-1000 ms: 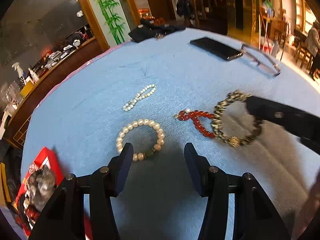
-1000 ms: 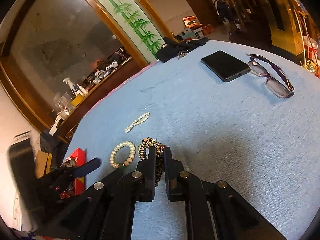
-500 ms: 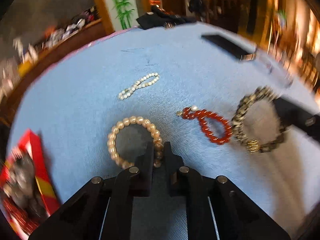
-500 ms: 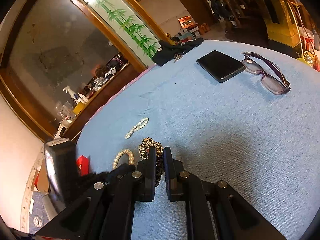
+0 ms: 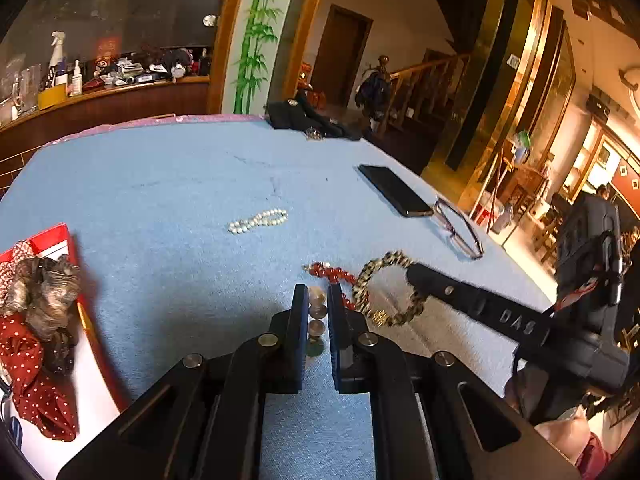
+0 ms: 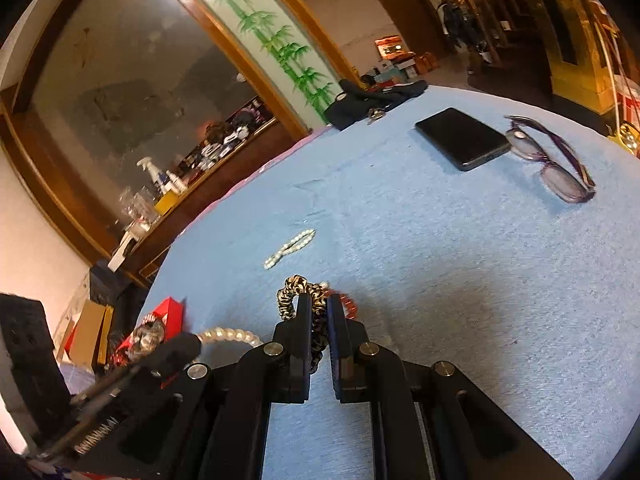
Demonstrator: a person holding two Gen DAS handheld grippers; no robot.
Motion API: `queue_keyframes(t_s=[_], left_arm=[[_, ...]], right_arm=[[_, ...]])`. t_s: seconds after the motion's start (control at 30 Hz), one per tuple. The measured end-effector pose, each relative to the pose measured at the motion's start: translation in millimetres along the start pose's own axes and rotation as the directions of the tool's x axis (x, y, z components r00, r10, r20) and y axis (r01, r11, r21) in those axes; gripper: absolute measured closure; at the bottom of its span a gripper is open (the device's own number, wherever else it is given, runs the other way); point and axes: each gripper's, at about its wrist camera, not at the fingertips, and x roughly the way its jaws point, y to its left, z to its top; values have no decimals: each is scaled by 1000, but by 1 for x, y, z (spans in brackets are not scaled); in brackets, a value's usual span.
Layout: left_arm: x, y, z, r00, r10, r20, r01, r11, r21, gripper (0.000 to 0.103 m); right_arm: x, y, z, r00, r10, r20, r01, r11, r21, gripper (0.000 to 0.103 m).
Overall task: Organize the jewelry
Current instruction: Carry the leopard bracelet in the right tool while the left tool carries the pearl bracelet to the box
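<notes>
Holding fabric scrunchies (image 5: 38,304), red box (image 5: 54,238) sits open

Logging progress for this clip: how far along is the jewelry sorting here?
Early. Nothing looks put away yet: the red box at the table's edge shows only fabric scrunchies. In hand: the left tongs are shut on the large pearl bracelet; the right tongs are shut on the patterned bracelet. Left on the blue cloth: the red bead bracelet and small pearl strand.
</notes>
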Motion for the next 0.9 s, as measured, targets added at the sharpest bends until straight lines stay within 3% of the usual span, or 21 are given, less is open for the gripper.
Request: queue_keyframes(t_s=[0.33,0.9], left_arm=[[-12,0,1,999,28,46,-29,999,22,95],[-15,2,1,997,52,60,-54,998,22,95]], right_arm=[[5,20,-5,1000,4,-1,-4,995,-96,95],[7,24,-6,1000,14,-9,-15,994,-109,95]])
